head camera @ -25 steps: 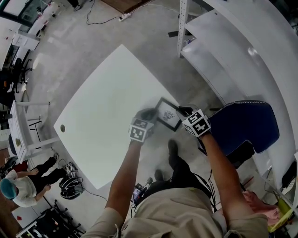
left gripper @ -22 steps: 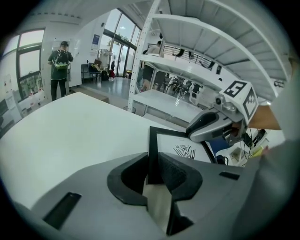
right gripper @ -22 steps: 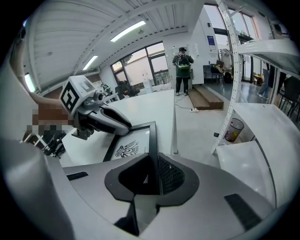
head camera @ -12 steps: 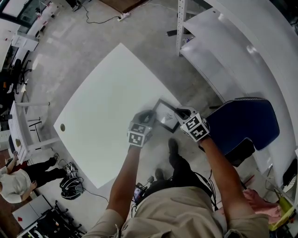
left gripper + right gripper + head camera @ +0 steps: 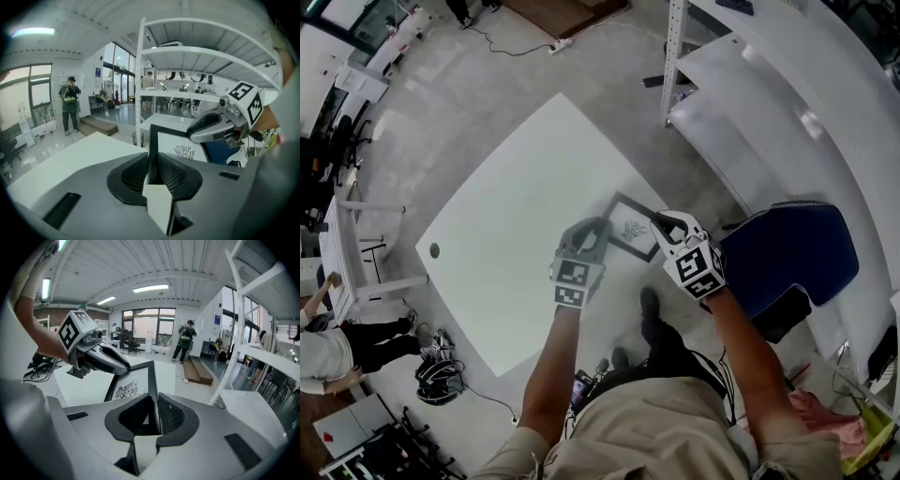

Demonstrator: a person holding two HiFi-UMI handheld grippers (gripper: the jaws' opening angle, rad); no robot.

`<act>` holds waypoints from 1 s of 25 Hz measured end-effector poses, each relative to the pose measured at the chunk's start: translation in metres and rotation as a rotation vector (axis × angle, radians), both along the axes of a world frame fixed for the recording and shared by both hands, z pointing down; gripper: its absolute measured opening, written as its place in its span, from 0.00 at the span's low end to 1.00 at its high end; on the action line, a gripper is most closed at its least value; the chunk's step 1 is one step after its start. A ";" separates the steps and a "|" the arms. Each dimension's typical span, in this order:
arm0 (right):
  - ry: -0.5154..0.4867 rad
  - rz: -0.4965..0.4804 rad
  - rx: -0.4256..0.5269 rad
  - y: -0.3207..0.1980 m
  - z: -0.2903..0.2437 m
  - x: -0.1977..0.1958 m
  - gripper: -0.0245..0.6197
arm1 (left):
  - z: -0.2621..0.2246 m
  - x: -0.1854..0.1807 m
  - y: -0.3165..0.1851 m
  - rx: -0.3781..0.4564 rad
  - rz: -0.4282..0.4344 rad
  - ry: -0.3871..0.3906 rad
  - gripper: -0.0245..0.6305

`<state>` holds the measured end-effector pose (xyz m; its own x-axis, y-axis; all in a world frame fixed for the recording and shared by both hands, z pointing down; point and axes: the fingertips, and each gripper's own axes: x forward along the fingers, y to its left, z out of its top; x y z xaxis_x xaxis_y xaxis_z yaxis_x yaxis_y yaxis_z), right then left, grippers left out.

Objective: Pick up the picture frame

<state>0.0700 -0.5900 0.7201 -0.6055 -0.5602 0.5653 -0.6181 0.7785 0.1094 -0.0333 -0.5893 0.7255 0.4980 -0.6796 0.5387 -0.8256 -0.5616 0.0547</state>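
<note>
The picture frame [image 5: 630, 228] is black with a white mat and a small dark drawing, and it hangs tilted above the near corner of the white table [image 5: 506, 206]. My left gripper [image 5: 598, 229] is shut on its left edge and my right gripper [image 5: 662, 225] on its right edge. In the left gripper view the frame's edge [image 5: 153, 145] stands between the pads, with the right gripper [image 5: 213, 127] clamped on the far side. In the right gripper view the frame [image 5: 129, 389] runs from my jaws across to the left gripper [image 5: 101, 358].
A blue chair [image 5: 787, 253] stands close at the right. White shelving [image 5: 750, 103] runs behind it. People [image 5: 319, 342] are at the room's left edge, and a person [image 5: 69, 103] stands farther off beside a low wooden platform [image 5: 199, 371].
Both grippers have risen together with the frame between them. The frame has come up off the table corner and now tilts more upright.
</note>
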 end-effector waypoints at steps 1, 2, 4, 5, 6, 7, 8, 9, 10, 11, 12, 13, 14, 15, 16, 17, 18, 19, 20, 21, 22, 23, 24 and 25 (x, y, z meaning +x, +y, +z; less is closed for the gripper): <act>0.000 -0.003 0.031 -0.002 -0.010 0.000 0.15 | -0.010 0.000 -0.002 0.025 -0.004 0.001 0.15; 0.000 -0.005 0.061 -0.002 -0.022 -0.003 0.15 | -0.021 -0.003 -0.002 0.050 -0.007 0.001 0.15; -0.001 -0.008 0.115 0.006 -0.049 -0.014 0.15 | -0.048 -0.013 0.006 0.101 -0.011 0.002 0.15; -0.003 -0.009 0.141 0.011 -0.063 -0.019 0.15 | -0.061 -0.018 0.010 0.127 -0.014 0.002 0.15; -0.007 -0.010 0.165 0.014 -0.075 -0.022 0.15 | -0.074 -0.022 0.013 0.154 -0.016 0.002 0.15; -0.011 -0.011 0.189 0.014 -0.087 -0.023 0.15 | -0.086 -0.023 0.014 0.180 -0.019 0.000 0.15; -0.015 -0.012 0.212 0.014 -0.097 -0.022 0.15 | -0.097 -0.022 0.013 0.205 -0.021 -0.003 0.15; -0.019 -0.013 0.235 0.013 -0.108 -0.021 0.15 | -0.108 -0.021 0.012 0.230 -0.023 -0.006 0.15; -0.023 -0.013 0.259 0.012 -0.119 -0.020 0.15 | -0.120 -0.020 0.012 0.254 -0.024 -0.007 0.15; -0.026 -0.013 0.282 0.013 -0.130 -0.020 0.15 | -0.132 -0.019 0.014 0.278 -0.024 -0.006 0.15; -0.029 -0.015 0.304 0.015 -0.142 -0.020 0.15 | -0.144 -0.020 0.016 0.301 -0.024 -0.006 0.15; -0.032 -0.017 0.325 0.019 -0.154 -0.021 0.15 | -0.157 -0.021 0.020 0.324 -0.023 -0.006 0.15; -0.034 -0.019 0.347 0.023 -0.166 -0.023 0.15 | -0.169 -0.023 0.024 0.347 -0.024 -0.008 0.15; -0.035 -0.022 0.368 0.028 -0.178 -0.026 0.15 | -0.181 -0.026 0.029 0.370 -0.024 -0.011 0.15; -0.036 -0.025 0.390 0.032 -0.189 -0.030 0.15 | -0.193 -0.029 0.034 0.392 -0.024 -0.013 0.15; -0.038 -0.028 0.410 0.037 -0.201 -0.034 0.15 | -0.204 -0.033 0.039 0.413 -0.025 -0.014 0.15; -0.039 -0.030 0.429 0.041 -0.212 -0.037 0.15 | -0.215 -0.036 0.043 0.433 -0.026 -0.014 0.15; -0.040 -0.033 0.447 0.044 -0.222 -0.039 0.15 | -0.225 -0.038 0.046 0.453 -0.028 -0.015 0.15; -0.042 -0.036 0.465 0.047 -0.231 -0.040 0.15 | -0.235 -0.040 0.049 0.472 -0.030 -0.018 0.15; -0.044 -0.038 0.483 0.050 -0.239 -0.041 0.15 | -0.244 -0.041 0.052 0.493 -0.031 -0.021 0.15; -0.044 -0.040 0.501 0.053 -0.247 -0.042 0.15 | -0.252 -0.041 0.056 0.514 -0.031 -0.025 0.15; -0.045 -0.041 0.519 0.056 -0.255 -0.042 0.15 | -0.261 -0.042 0.059 0.535 -0.031 -0.027 0.15; -0.045 -0.043 0.535 0.060 -0.263 -0.043 0.15 | -0.269 -0.043 0.063 0.555 -0.031 -0.028 0.15; -0.044 -0.045 0.552 0.065 -0.271 -0.045 0.15 | -0.277 -0.044 0.068 0.572 -0.030 -0.028 0.15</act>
<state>0.0254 -0.5253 0.4492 -0.6518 -0.7394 0.1686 -0.5991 0.6383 0.4833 -0.0773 -0.5216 0.4480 0.4650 -0.8804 0.0934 -0.8383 -0.4718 -0.2734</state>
